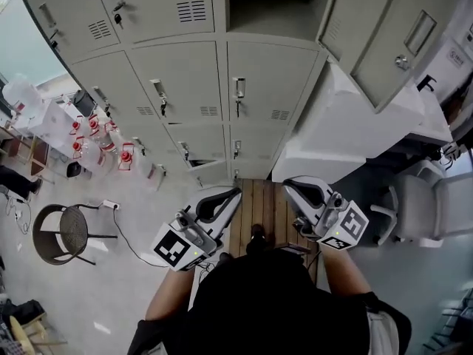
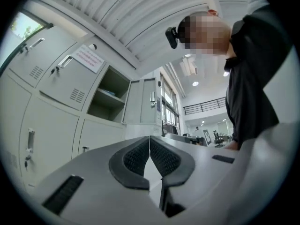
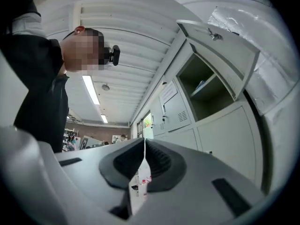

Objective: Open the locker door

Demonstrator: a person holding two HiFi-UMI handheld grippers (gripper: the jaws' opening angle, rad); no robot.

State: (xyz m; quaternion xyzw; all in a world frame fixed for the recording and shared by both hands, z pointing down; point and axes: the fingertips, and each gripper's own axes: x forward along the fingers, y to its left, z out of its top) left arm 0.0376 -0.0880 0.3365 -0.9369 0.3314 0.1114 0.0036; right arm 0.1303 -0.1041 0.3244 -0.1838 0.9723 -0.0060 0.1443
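Observation:
A bank of grey lockers point(image 1: 185, 80) fills the top of the head view. One upper compartment point(image 1: 273, 2) stands open, its door point(image 1: 384, 35) swung out to the right. The other doors are closed, with handles and keys showing. My left gripper point(image 1: 238, 191) and right gripper point(image 1: 287, 182) hang low in front of the person, well short of the lockers. Both are shut with nothing between the pads. In the left gripper view the gripper point(image 2: 149, 137) points up past the open compartment point(image 2: 110, 95). The right gripper point(image 3: 144, 139) shows the same opening point(image 3: 206, 88) and door point(image 3: 220, 41).
Several bottles with red caps point(image 1: 96, 135) stand along the lockers at left. A round wire stool point(image 1: 70, 231) is on the floor at lower left. A white cabinet point(image 1: 347, 132) and a white chair point(image 1: 429, 205) stand at right. Wooden boards point(image 1: 259, 205) lie underfoot.

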